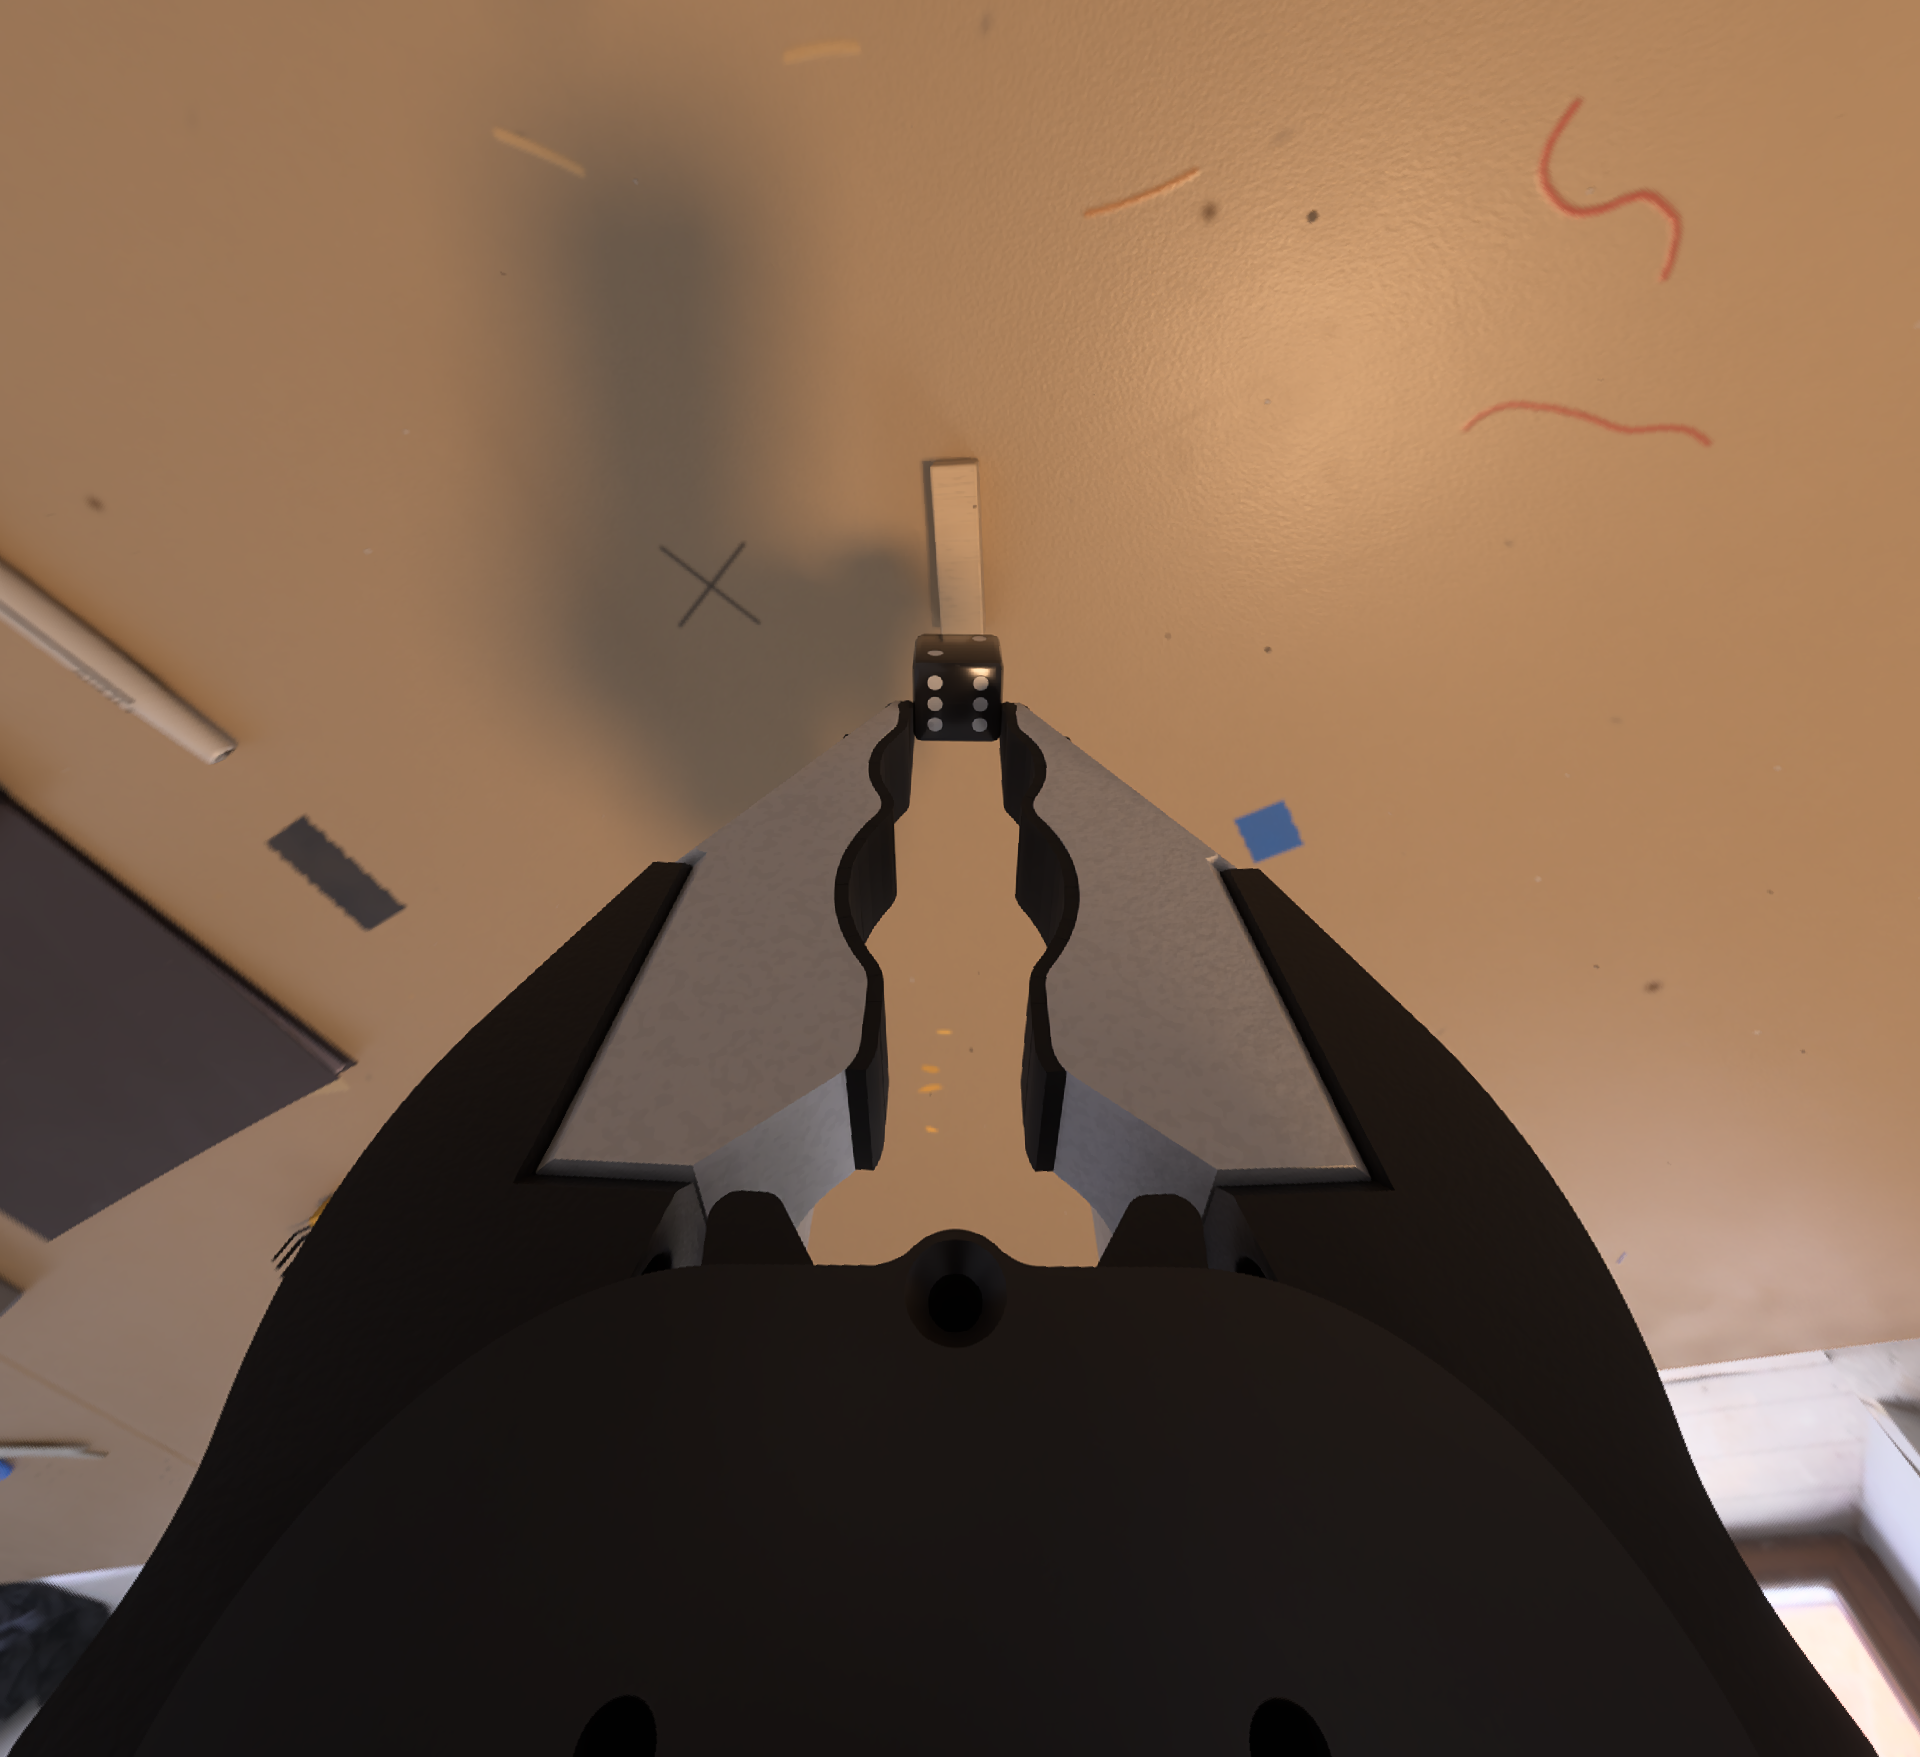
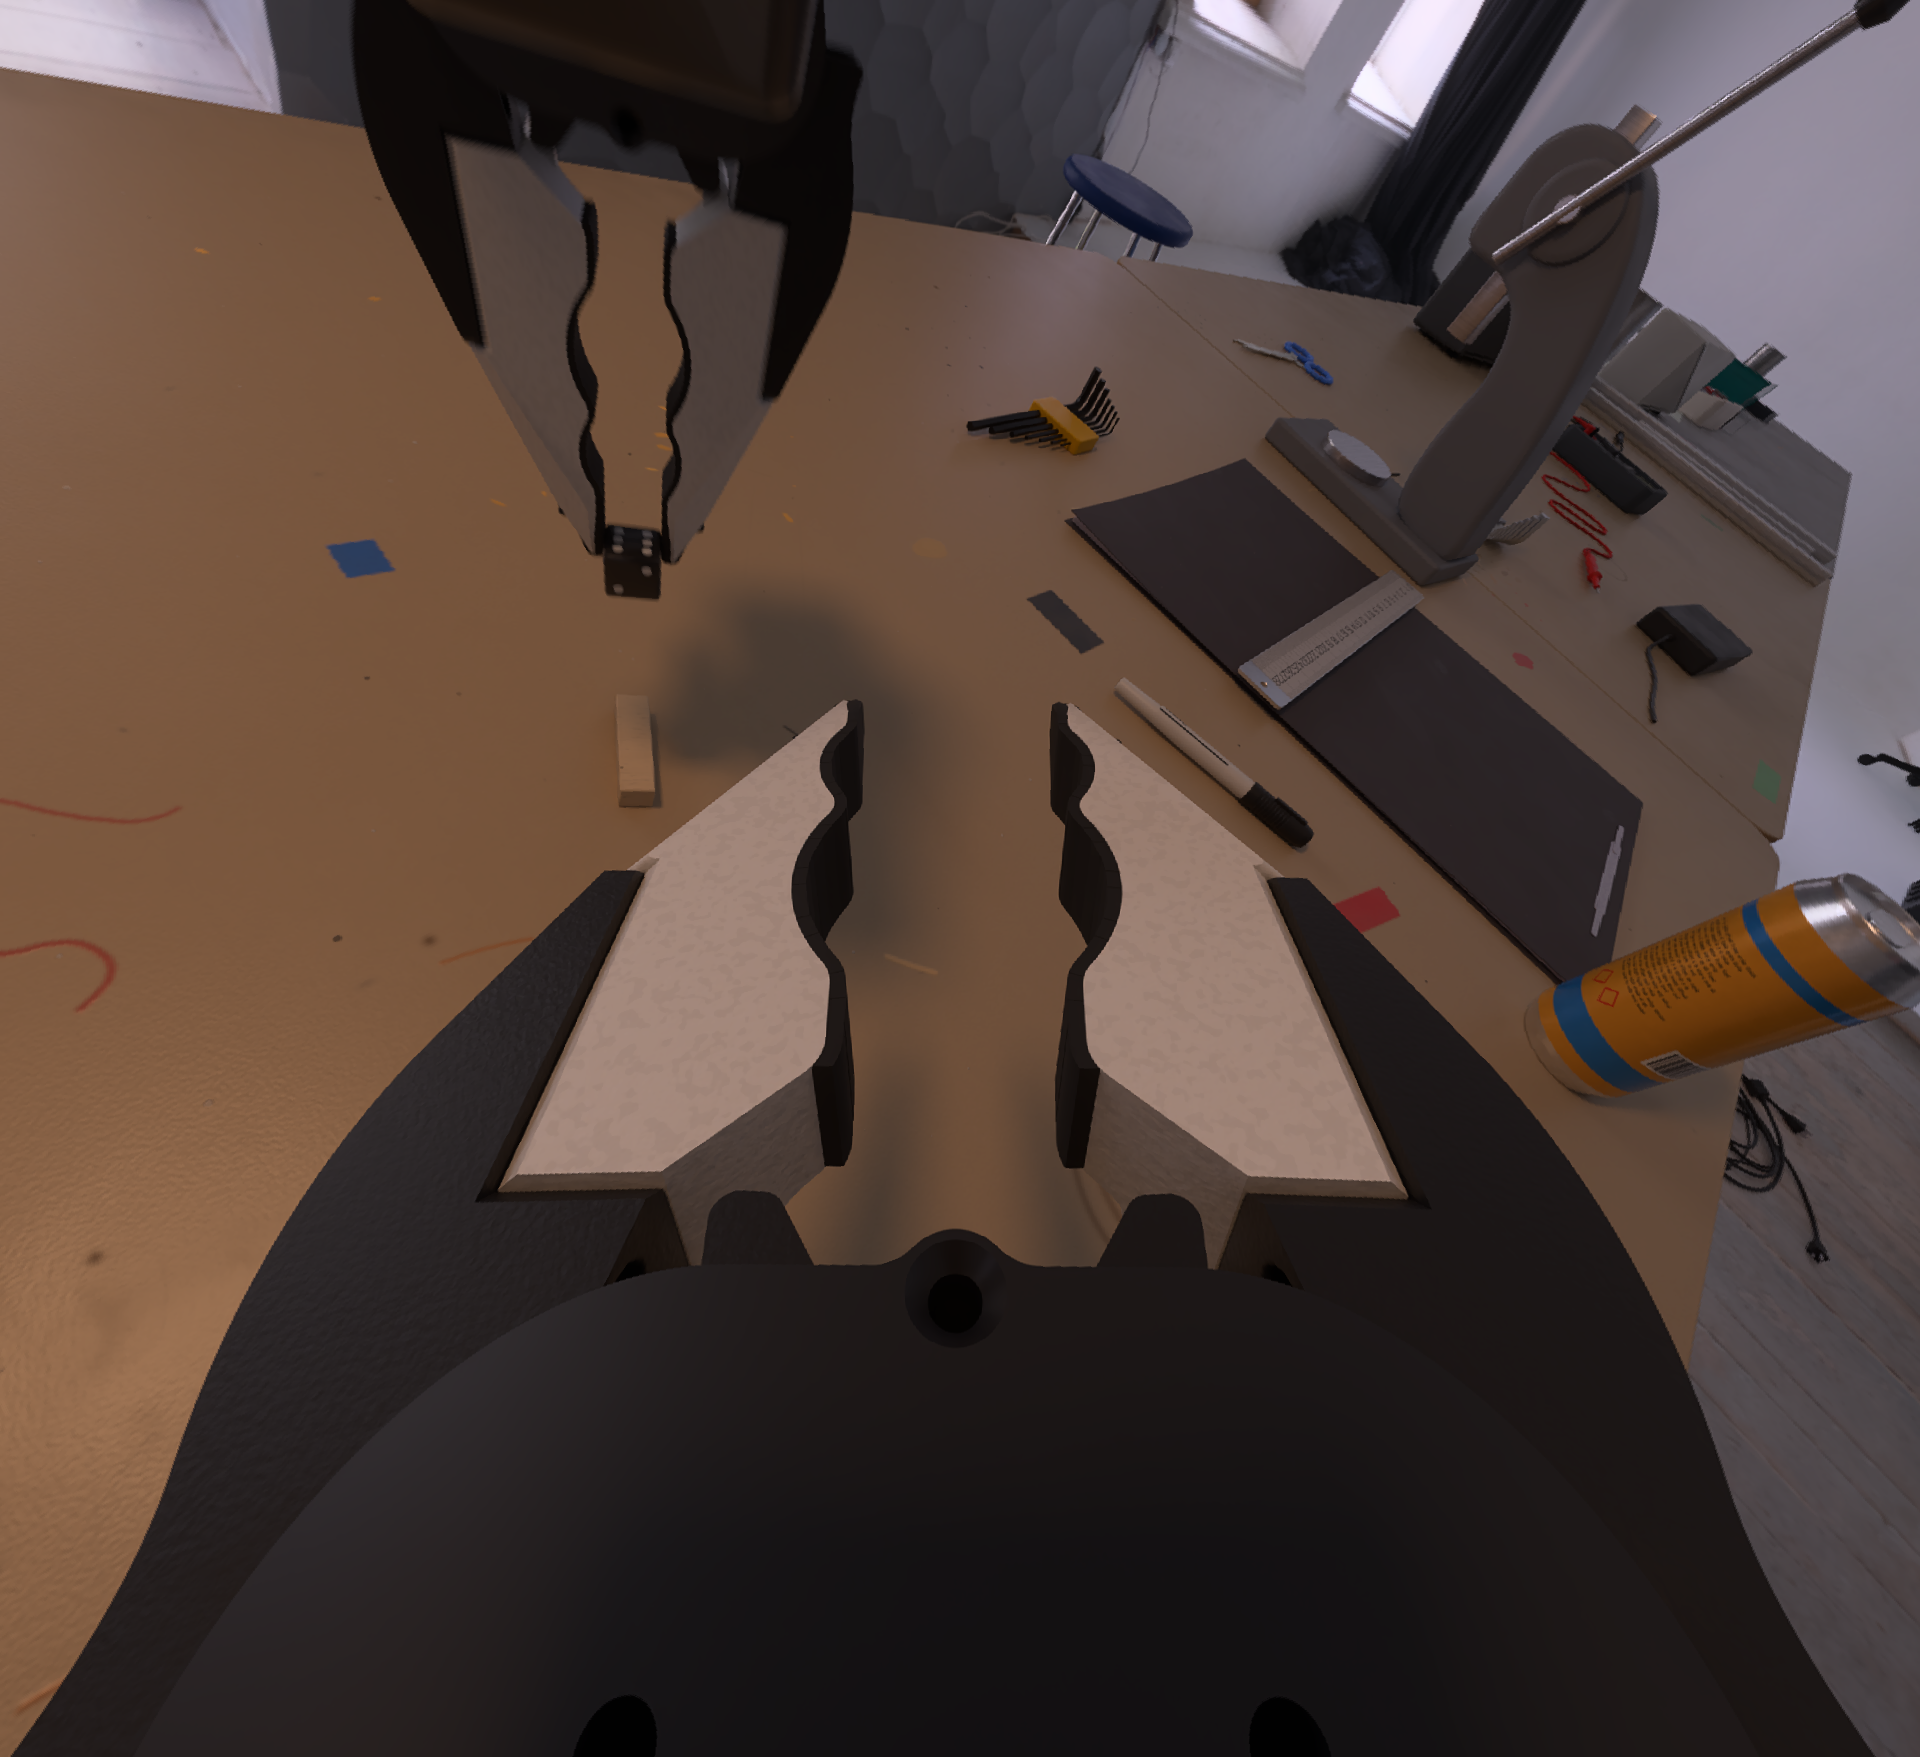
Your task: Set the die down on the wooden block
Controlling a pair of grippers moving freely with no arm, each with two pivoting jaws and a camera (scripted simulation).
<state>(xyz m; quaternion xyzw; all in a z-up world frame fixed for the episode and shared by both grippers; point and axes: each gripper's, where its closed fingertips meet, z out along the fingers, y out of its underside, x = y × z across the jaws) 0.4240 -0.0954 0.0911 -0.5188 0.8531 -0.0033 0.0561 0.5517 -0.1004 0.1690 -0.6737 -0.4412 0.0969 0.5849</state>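
My left gripper [image 1: 956, 720] is shut on a black die [image 1: 957, 689] with white pips, held at its fingertips above the table. The pale wooden block [image 1: 954, 546] lies flat on the table just beyond and below the die. In the right wrist view the left gripper [image 2: 632, 549] hangs pointing down with the die [image 2: 632, 564] well above the block [image 2: 636, 749]. My right gripper [image 2: 954, 720] is open and empty, low over the table to the right of the block.
A marker pen [image 2: 1210, 762], dark sheets [image 2: 1455, 720] with a steel ruler [image 2: 1335, 637], hex keys [image 2: 1049, 419], a grey press [image 2: 1507, 377] and an orange can [image 2: 1725, 990] lie to the right. Blue tape [image 2: 361, 557] lies to the left.
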